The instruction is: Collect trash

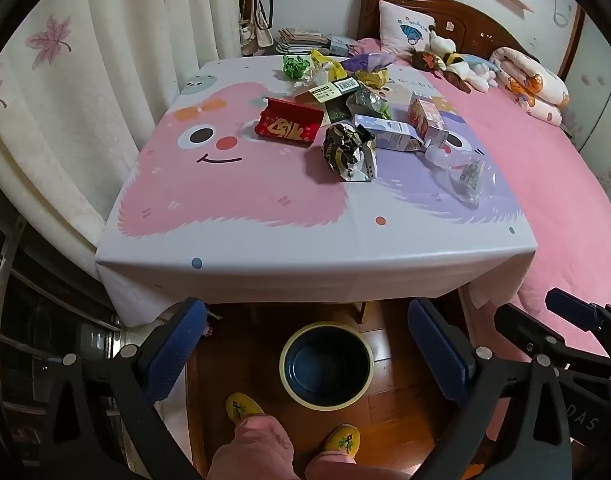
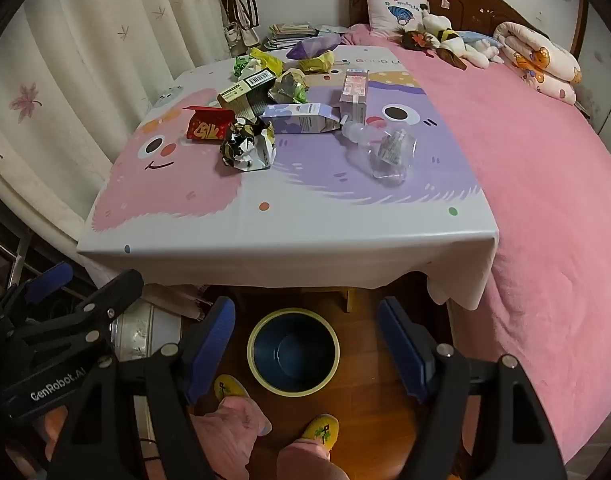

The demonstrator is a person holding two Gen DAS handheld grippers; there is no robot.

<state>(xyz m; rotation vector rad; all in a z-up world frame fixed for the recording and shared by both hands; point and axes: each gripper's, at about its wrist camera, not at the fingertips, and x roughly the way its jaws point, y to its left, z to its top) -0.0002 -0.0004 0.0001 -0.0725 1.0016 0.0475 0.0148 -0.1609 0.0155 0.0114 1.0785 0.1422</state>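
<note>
Both grippers held above the floor at the near edge of the table point(image 1: 265, 256), angled down toward the bin point(image 1: 326, 364). Left gripper point(image 1: 305, 344) with its blue pads spread wide and nothing between them; right gripper point(image 2: 305, 344) likewise spread apart and empty, the bin framed in the gap of each. Bin standing upright and open on the wooden floor, just under the table's front edge, between the table and a pair of yellow slippers point(image 2: 321, 430); apparently set there so that anything lifted off the table can be dropped straight down with a short carry. Inside of the bin dark and seemingly empty, so collecting looks not yet begun. Trash heaped toward the far half of the table on the cartoon cloth: a crumpled foil wrapper point(image 1: 349, 152) nearest, a red box point(image 1: 287, 122) to its left, a pale purple carton point(image 1: 385, 132) just behind, a clear plastic bottle point(image 2: 385, 148) lying on its side to the right, then dark boxes, green and yellow crumpled paper further back. Foil wrapper probably the easiest first pick, being closest and clear of the pile on its near side. Soft and springy, likely to need a firm squeeze. Bottle likely to roll if nudged.
</note>
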